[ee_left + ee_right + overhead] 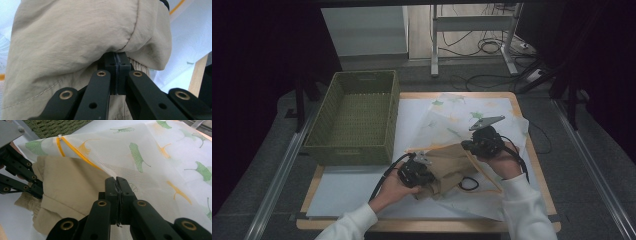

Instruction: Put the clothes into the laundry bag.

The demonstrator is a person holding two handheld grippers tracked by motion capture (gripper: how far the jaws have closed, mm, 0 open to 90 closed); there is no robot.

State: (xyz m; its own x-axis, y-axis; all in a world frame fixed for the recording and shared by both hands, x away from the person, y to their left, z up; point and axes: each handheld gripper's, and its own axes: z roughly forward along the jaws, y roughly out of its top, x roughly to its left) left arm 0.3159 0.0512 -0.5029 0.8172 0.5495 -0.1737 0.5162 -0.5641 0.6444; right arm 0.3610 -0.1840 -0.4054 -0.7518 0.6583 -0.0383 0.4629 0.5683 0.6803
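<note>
- Gripping a fold of the beige garment [75, 42], the left gripper [117, 62] has its jaws pressed together on the cloth; in the left gripper view the cloth bulges over the pads and hides the tips.
- Pinching the edge of the white mesh bag [160, 165] with the leaf print, the right gripper [117, 185] is also clenched; a thin layer of mesh sits between its pads.
- The garment lies at the near middle of the table [532, 165], partly inside the bag's opening with the yellow rim [75, 143], which is lifted over it.
- How much of the garment is inside the bag, I cannot tell.
- Farther to the left stands a green woven basket [354, 116], touching the table's far left part.
</note>
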